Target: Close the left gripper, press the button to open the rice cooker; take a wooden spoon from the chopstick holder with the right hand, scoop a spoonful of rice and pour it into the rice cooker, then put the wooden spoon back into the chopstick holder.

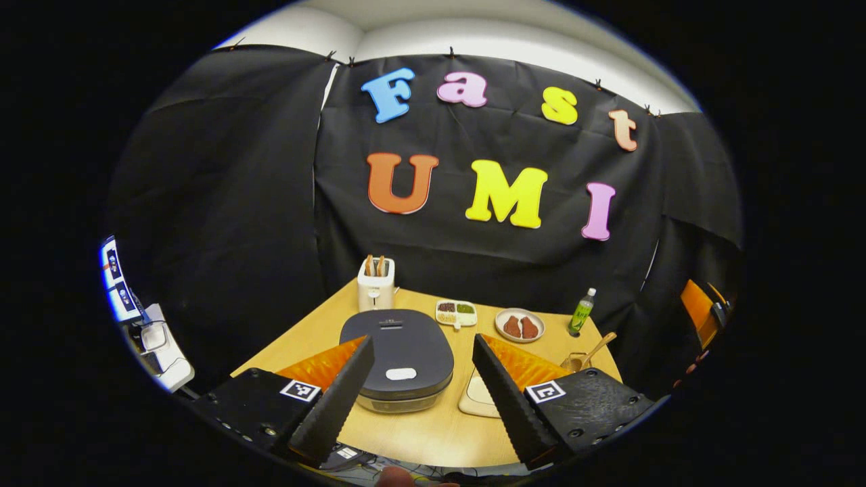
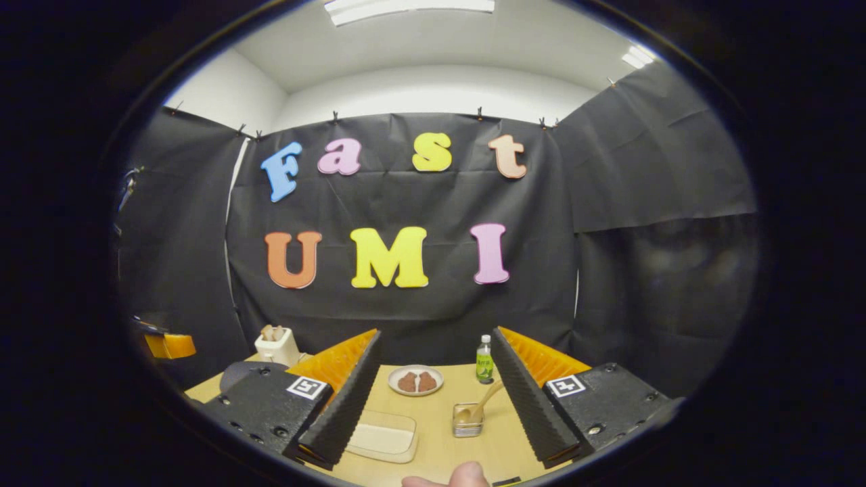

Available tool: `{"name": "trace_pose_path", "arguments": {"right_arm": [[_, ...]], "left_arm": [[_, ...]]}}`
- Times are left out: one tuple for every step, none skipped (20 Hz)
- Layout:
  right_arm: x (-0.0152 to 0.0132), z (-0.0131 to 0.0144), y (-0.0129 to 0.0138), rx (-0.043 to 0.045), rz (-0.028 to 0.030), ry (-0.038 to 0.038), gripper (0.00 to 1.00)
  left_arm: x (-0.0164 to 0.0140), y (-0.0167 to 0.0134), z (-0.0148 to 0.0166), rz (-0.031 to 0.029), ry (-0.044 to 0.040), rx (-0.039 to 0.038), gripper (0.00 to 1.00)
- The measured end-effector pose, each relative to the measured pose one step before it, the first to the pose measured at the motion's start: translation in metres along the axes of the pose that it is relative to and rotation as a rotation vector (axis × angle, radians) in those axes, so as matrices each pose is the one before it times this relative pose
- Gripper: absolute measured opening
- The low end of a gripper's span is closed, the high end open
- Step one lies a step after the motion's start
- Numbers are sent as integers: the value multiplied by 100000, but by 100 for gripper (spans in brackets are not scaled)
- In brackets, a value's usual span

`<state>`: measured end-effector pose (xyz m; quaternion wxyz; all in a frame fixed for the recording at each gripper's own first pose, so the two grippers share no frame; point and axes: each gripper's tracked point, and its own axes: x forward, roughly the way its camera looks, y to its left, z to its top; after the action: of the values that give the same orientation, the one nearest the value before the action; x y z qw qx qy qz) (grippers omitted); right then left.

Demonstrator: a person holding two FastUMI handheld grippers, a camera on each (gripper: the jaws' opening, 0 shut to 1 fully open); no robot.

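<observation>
A dark grey rice cooker point(image 1: 399, 355) sits with its lid down on the wooden table point(image 1: 419, 433), a pale oval button point(image 1: 400, 373) near its front edge. My left gripper point(image 1: 423, 338) is open, hovering above and in front of the cooker, with the cooker between its fingers in the picture. To the right lies a shallow pale rice container point(image 1: 477, 396). A wooden spoon point(image 1: 595, 350) leans in a small chopstick holder point(image 1: 574, 363). My right gripper point(image 2: 436, 333) is open and empty, back from the table, with the spoon point(image 2: 488, 399), holder point(image 2: 467, 419) and rice container point(image 2: 382, 436) ahead of it.
At the back stand a white toaster point(image 1: 376, 284) with bread, a divided dish point(image 1: 456, 312), a plate point(image 1: 519, 325) with brown pieces and a green bottle point(image 1: 582, 311). Black cloth walls the booth close behind the table. A fingertip point(image 2: 450, 477) shows at the bottom edge.
</observation>
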<state>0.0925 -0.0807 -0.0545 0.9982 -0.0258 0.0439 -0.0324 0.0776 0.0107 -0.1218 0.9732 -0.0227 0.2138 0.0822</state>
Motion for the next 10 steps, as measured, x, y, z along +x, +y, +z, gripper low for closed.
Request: {"name": "trace_pose_path", "arguments": {"right_arm": [[741, -723, -545, 361, -333, 1512, 99], [758, -598, -528, 404, -369, 1607, 99], [751, -593, -586, 127, -398, 1449, 99], [622, -273, -466, -148, 140, 663, 100], [601, -3, -321, 284, 58, -388, 100], [675, -136, -447, 347, -248, 7, 100], [650, -295, -310, 373, -137, 122, 99], [673, -189, -340, 294, -194, 360, 99], [628, -388, -291, 269, -197, 577, 99], [617, -255, -266, 52, 18, 782, 99]], "left_arm": [[877, 487, -733, 2055, 4386, -977, 95], [886, 387, -281, 991, 3331, -1236, 94], [1050, 210, -395, 925, 3541, -1155, 91], [1052, 106, -487, 550, 3905, -1346, 88], [1302, 139, -597, 693, 4451, -1165, 78], [1033, 395, -643, 1094, 4451, -1404, 86], [1025, 54, -527, -304, 4884, -2076, 61], [984, 207, -766, 427, 5144, -1941, 53], [1266, 229, -547, 439, 4477, -1181, 37], [966, 376, -300, 1080, 4211, -330, 30]]}}
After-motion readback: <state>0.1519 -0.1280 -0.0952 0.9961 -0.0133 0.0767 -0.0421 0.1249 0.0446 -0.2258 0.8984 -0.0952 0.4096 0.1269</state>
